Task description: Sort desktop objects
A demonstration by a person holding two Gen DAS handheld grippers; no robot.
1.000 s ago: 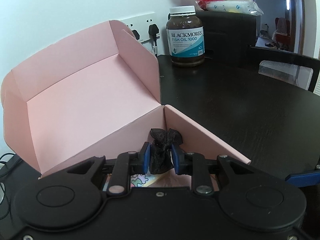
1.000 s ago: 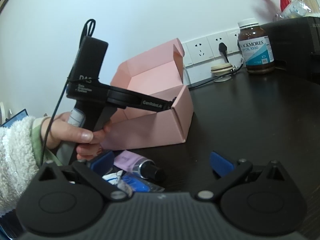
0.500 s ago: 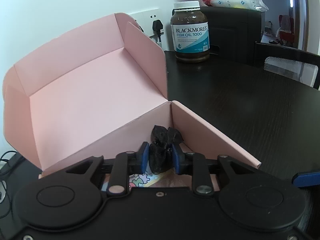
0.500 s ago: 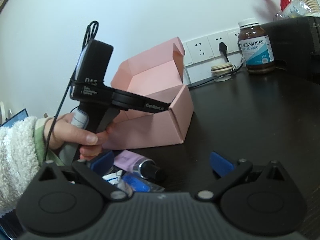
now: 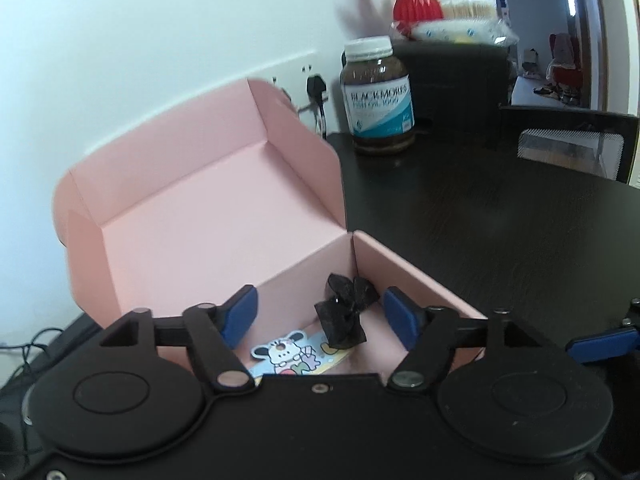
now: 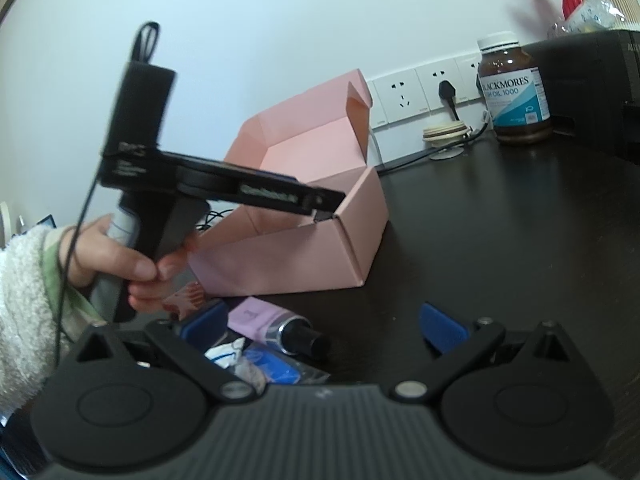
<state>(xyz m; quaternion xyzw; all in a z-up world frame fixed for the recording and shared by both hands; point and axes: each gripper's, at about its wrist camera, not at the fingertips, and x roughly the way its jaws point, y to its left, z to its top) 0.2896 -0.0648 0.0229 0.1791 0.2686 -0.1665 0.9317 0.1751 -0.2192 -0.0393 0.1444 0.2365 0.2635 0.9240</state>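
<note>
A pink cardboard box stands open on the dark table, lid raised against the wall. Inside it a black ribbon bow rests near the right wall, beside a cartoon-dog sticker card. My left gripper hovers over the box, its jaws opening; the bow lies between the blue pads and neither pad touches it. The right wrist view shows the pink box with the left tool reaching over it, held by a hand. My right gripper is open above a purple tube and a blue packet.
A brown fish-oil bottle stands at the back by wall sockets. A black cabinet carries a red vase and a cotton-swab tub. A mesh chair sits at the far right. A tape roll lies near the sockets.
My left gripper's pads have spread apart and let go of the black bow, which now rests in the box. The left tool rose a little and pulled back. The right gripper kept still.
</note>
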